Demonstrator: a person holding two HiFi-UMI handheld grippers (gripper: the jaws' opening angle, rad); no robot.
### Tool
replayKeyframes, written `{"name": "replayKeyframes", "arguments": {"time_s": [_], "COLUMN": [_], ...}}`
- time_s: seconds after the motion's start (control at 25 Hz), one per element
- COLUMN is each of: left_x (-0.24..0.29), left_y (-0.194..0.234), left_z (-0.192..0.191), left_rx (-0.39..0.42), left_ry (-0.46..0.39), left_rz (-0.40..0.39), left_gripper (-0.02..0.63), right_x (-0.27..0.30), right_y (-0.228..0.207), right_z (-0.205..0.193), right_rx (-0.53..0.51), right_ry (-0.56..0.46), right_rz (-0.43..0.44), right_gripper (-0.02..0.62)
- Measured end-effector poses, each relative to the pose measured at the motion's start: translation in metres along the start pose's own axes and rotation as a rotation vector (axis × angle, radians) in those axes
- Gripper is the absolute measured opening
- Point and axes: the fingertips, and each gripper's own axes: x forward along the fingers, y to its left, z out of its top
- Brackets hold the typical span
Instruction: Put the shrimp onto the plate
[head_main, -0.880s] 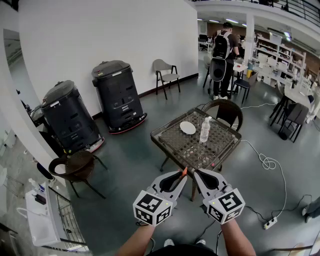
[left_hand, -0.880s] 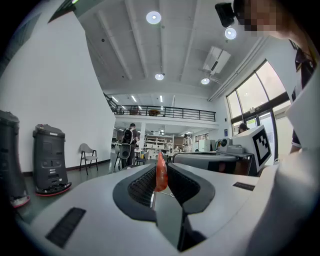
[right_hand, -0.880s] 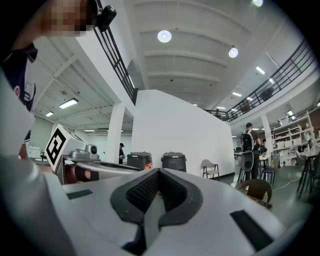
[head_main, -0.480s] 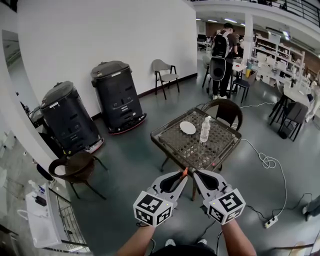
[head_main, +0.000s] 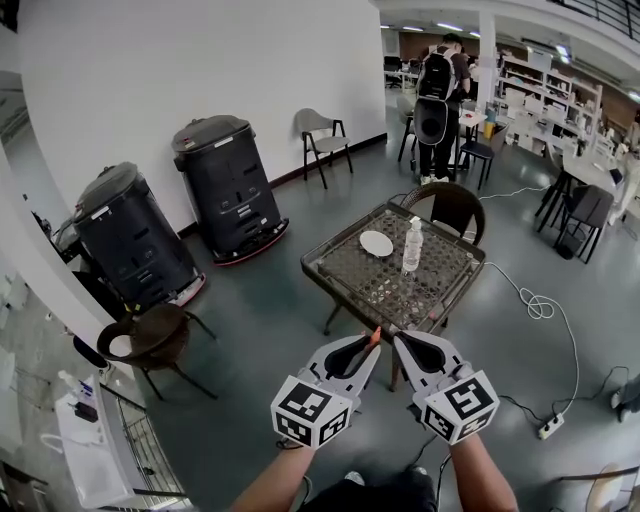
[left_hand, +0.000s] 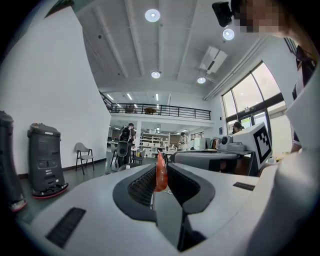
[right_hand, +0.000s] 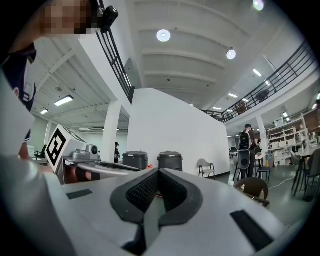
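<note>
Our left tool (head_main: 368, 342) pinches the shrimp (left_hand: 160, 172) (likely light, soft, slippery, so gently); our right tool (head_main: 400, 342) is closed, empty.

Head view: bright, even indoor light with no hard shadows. Soft sheen on the grey floor (head_main: 250, 330), and the white wall (head_main: 200, 80) at upper left is close to blown out. Strong fisheye, straight lines bow toward the edges. Gripper views: round ceiling lights (left_hand: 152, 15) flare at the top, the window (left_hand: 250, 95) at right is overexposed, and the corners are vignetted black. Bodies of the left gripper (left_hand: 161, 175) and right gripper (right_hand: 159, 175) go soft nearest the lens; the background is sharper
</note>
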Motion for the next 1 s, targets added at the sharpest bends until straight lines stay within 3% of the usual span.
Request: {"name": "replayKeyframes", "arguments": {"time_s": [0.48, 1.0], "left_x": [0.003, 0.055], "left_y": [0.01, 0.051], "left_z": [0.005, -0.001], "left_rx": [0.011, 0.006], "left_ry": [-0.006, 0.009], "left_rz": [-0.053, -0.037], "left_gripper": [0.077, 0.077], "right_x": [0.01, 0.056], "right_y": [-0.006, -0.059], "right_z": [0.005, -0.005], "right_rx": [-0.008, 0.006], "right_ry": [0.01, 0.004], "right_rz": [-0.08, -0.064], "right_gripper": [0.005, 0.005]}}
